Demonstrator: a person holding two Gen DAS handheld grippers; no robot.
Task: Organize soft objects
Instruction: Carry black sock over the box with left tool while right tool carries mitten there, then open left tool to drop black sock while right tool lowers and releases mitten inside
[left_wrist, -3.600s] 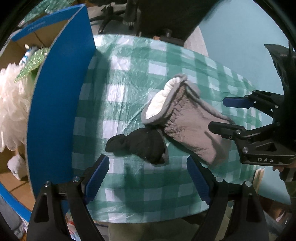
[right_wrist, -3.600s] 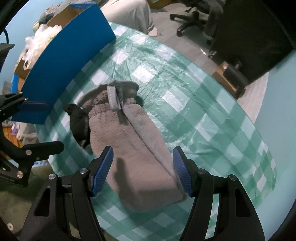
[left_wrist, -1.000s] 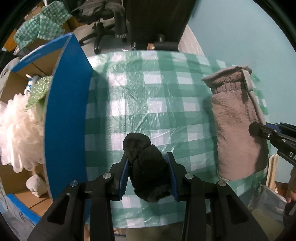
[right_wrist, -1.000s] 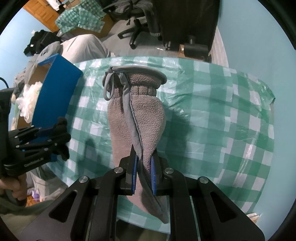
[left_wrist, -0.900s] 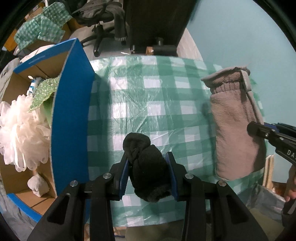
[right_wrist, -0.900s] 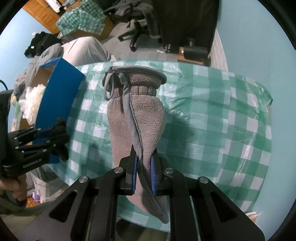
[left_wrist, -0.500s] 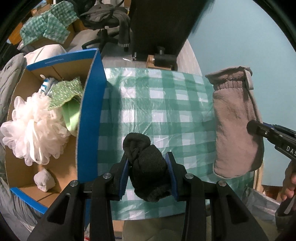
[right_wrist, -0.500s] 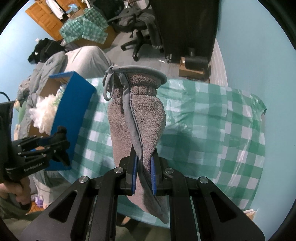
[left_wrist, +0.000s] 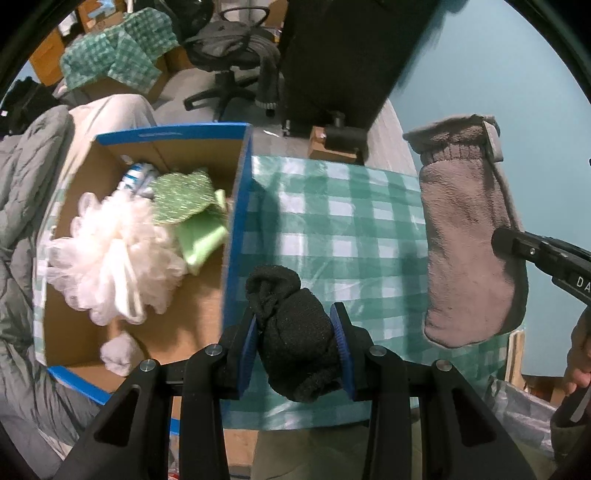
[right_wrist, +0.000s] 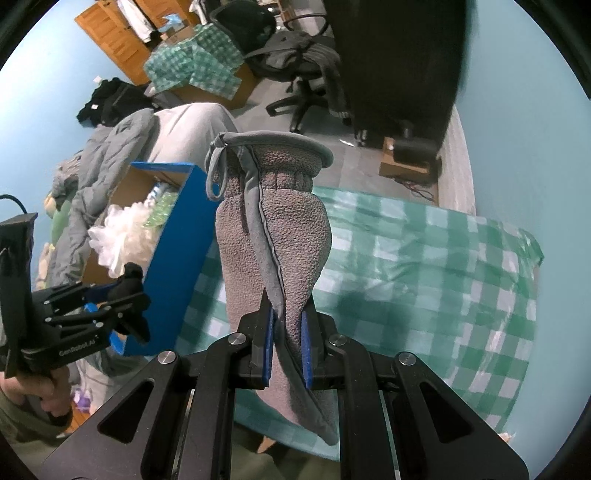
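My left gripper (left_wrist: 295, 345) is shut on a black rolled sock (left_wrist: 295, 332) and holds it in the air over the blue wall of the cardboard box (left_wrist: 236, 236). My right gripper (right_wrist: 287, 349) is shut on a grey fleece mitten (right_wrist: 275, 236), which hangs lifted above the green checked tablecloth (right_wrist: 424, 266). The mitten also shows at the right of the left wrist view (left_wrist: 469, 236). The left gripper with the sock shows at the left of the right wrist view (right_wrist: 110, 295).
The box holds a white mesh pouf (left_wrist: 110, 254), a green glitter cloth (left_wrist: 184, 199), a light green cloth (left_wrist: 201, 236) and a small white ball (left_wrist: 116, 354). Grey bedding (left_wrist: 22, 206) lies left of the box. Office chairs (right_wrist: 295, 62) and a black cabinet (right_wrist: 399, 66) stand beyond the table.
Both grippers have risen with their loads. The left gripper has moved left, so the box's inside now shows. The mitten is lifted clear of the tablecloth.
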